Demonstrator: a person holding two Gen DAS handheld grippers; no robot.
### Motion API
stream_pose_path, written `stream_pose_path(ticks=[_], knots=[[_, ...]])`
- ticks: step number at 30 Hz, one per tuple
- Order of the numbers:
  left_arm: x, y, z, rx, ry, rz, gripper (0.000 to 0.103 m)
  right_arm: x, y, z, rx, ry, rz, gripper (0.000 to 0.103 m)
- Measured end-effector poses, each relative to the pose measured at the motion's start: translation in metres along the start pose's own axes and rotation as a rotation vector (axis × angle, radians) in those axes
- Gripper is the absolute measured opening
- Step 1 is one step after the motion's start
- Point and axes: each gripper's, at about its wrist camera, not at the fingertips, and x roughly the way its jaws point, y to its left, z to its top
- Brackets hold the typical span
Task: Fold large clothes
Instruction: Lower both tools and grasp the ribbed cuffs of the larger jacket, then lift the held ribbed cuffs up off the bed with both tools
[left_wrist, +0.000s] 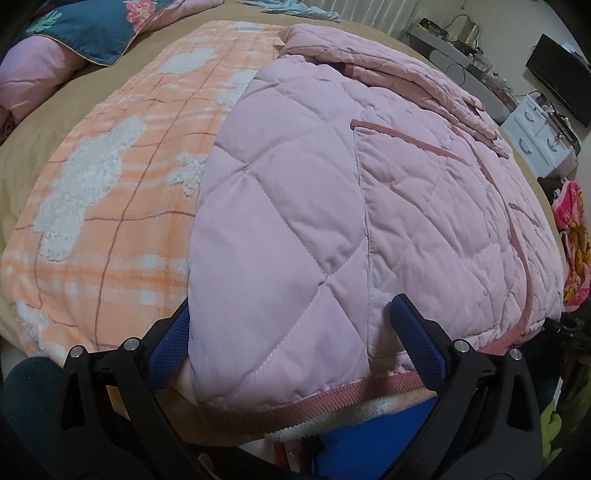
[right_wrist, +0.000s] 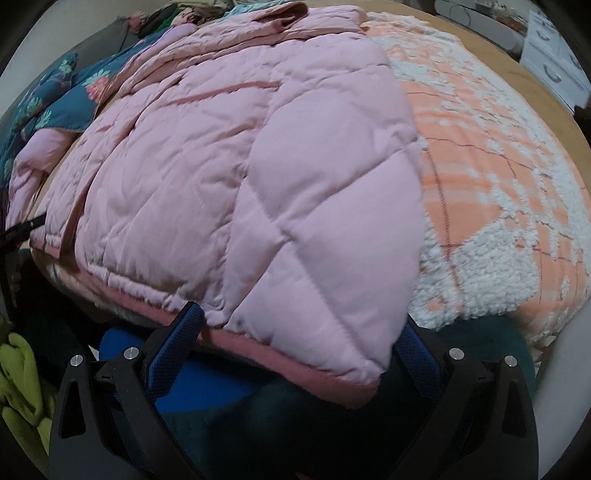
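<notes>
A floral quilt (left_wrist: 85, 33) sits at the far left of the tan bed (left_wrist: 44, 122). An orange blanket (left_wrist: 122, 192) with white fluffy patches lies across the bed, and the pink quilted jacket (left_wrist: 332, 192) lies on it, folded, its ribbed hem hanging over the near edge.

The left gripper (left_wrist: 295, 339) stands wide apart, its 2 blue fingers (left_wrist: 417, 332) on either side of the jacket's near corner, not pinching it. White drawers (left_wrist: 539, 136) stand at the right.

In the right view, the right gripper (right_wrist: 299, 343) is also spread, 1 finger (right_wrist: 177, 343) on each side of the jacket's (right_wrist: 258, 177) hem corner, nothing clamped.
</notes>
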Motion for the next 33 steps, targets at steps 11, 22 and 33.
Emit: stream_pose_path(ticks=[11, 22, 33], knots=[[0.0, -0.001, -0.003, 0.004, -0.006, -0.006, 0.077, -0.032, 0.0, 0.004, 0.0, -0.106, 0.063, 0.021], [-0.035, -0.026, -0.002, 0.104, -0.1, 0.022, 0.011, -0.075, 0.008, 0.028, 0.022, -0.297, 0.113, 0.016], [-0.063, -0.044, 0.027, 0.134, -0.219, 0.007, 0.007, -0.113, 0.025, 0.055, -0.011, -0.485, 0.115, 0.014]])
